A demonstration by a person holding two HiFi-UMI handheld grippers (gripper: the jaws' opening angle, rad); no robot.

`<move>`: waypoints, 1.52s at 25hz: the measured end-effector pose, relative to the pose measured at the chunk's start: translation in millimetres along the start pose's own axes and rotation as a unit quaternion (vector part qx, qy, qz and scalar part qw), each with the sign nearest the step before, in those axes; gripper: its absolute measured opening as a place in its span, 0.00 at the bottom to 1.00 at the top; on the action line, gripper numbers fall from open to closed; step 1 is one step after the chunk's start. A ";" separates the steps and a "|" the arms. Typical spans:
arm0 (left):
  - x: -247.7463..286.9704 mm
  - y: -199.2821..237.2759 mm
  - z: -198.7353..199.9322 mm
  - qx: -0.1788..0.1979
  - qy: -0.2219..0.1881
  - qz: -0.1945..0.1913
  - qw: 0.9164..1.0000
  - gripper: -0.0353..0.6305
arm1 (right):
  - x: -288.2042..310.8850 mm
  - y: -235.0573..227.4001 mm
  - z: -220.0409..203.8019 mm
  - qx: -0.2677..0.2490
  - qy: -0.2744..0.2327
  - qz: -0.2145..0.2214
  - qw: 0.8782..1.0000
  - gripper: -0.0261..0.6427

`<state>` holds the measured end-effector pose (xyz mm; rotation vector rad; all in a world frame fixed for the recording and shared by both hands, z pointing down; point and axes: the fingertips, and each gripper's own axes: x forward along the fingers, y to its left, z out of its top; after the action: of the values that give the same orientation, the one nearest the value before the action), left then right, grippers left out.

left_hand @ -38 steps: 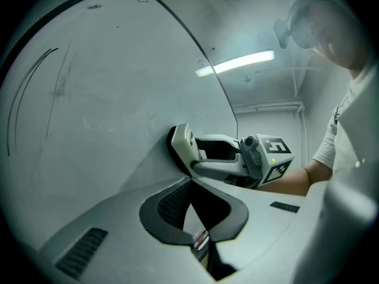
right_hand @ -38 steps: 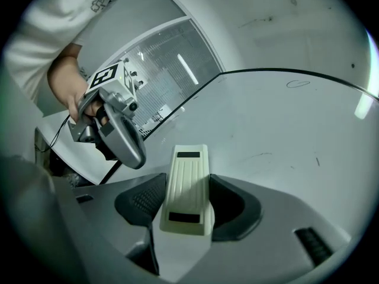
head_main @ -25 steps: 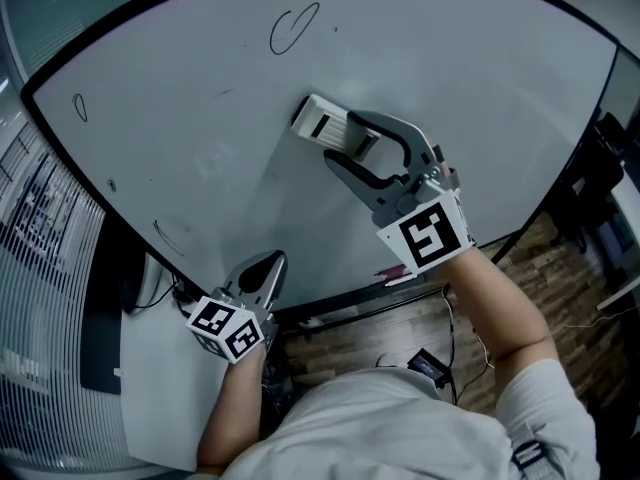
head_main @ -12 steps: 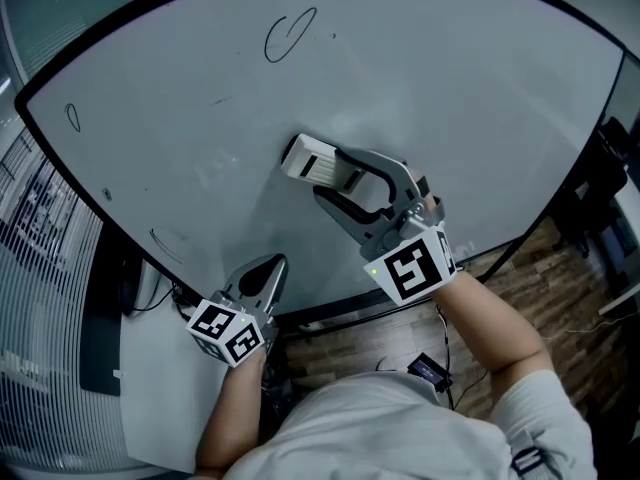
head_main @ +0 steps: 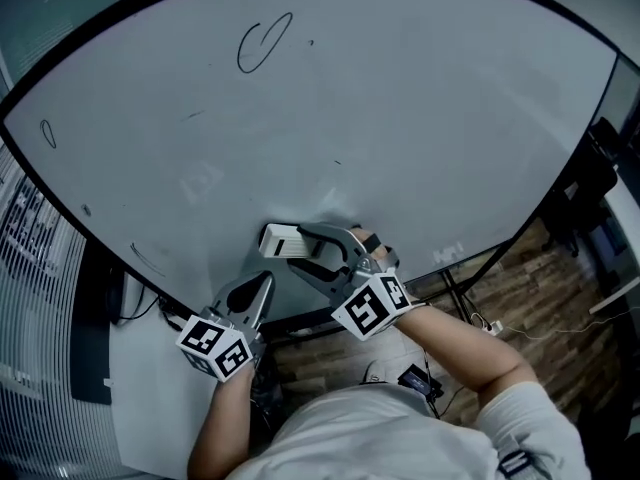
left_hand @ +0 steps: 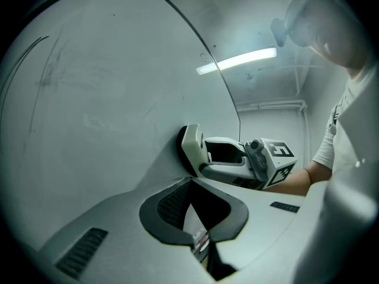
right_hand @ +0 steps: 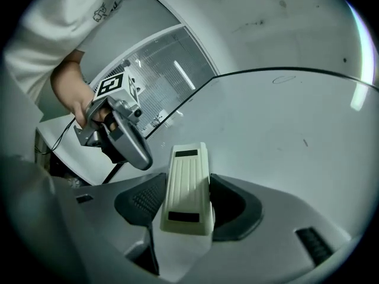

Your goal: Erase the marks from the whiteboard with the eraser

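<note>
1. I hold the eraser in my right gripper, jaws clamped on its two long sides. This leaves its dark felt face free to lie flat against the whiteboard. The ribbed pale back faces me.
2. The eraser sits low on the board, near the bottom edge and just above my hands. From the left gripper view the felt looks pressed to the surface, which is what a wipe needs.
3. The right jaws are only as far apart as the eraser is wide. The pads touch it on both sides, and I see no slack between them.
4. My left gripper hangs below and to the left of the eraser, close to the board's lower edge. Its jaws are together with nothing between them. I judge it is kept there simply to stay out of the way of the wiping.
5. Marks remain well away from the eraser: a loop near the top, a small oval at the far left, and a faint curved stroke at lower left. So I judge the job is not finished. The loop will call for a long reach upward.
</note>
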<state>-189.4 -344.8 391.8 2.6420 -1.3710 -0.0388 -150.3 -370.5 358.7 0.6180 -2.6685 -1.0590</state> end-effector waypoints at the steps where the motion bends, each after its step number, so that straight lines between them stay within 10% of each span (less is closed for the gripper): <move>1: 1.6 -0.4 0.1 -0.001 0.002 0.001 1.000 0.06 | 0.8 4.0 -3.9 0.002 0.003 0.006 1.000 0.40; 22: 41.9 -13.7 23.8 -0.001 -0.037 -0.030 0.999 0.06 | -57.1 -145.9 82.6 -0.040 -0.071 -0.098 0.992 0.40; 38: 21.8 -13.5 25.7 0.003 -0.028 -0.024 0.999 0.06 | -34.4 -96.9 53.1 0.007 -0.051 -0.094 0.994 0.40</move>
<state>-168.4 -358.4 365.4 2.6979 -1.3256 -0.1174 -107.9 -386.3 252.1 0.8559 -2.7489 -1.1502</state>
